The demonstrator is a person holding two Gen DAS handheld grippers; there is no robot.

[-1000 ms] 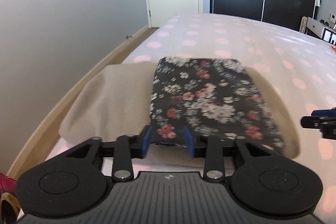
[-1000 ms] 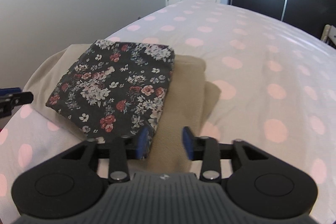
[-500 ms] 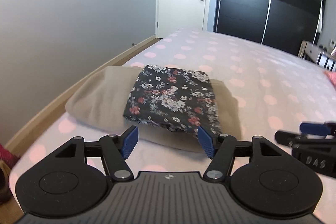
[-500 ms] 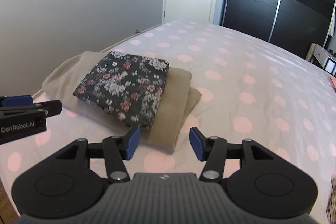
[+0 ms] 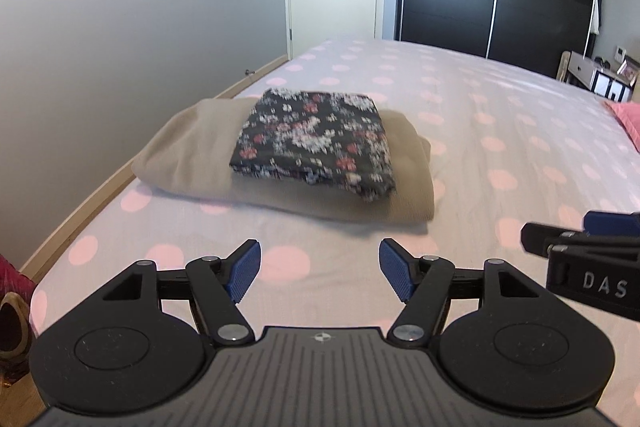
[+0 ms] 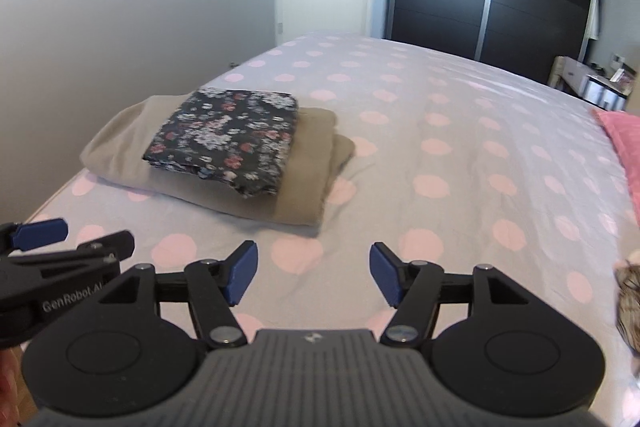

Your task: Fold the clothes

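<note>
Hovering side by side above the polka-dot bed sheet [image 5: 460,99], the left gripper [image 5: 320,269] and right gripper [image 6: 312,273] both have fingers spread wide, nothing between them. Ahead, apart from both, the floral garment [image 5: 316,139] lies folded into a compact rectangle atop the folded beige garment [image 5: 188,155], near the bed's left edge. Stacking there likely keeps the bed's middle free; further fabric shows at far right [image 6: 628,291], too cropped to identify.
</note>
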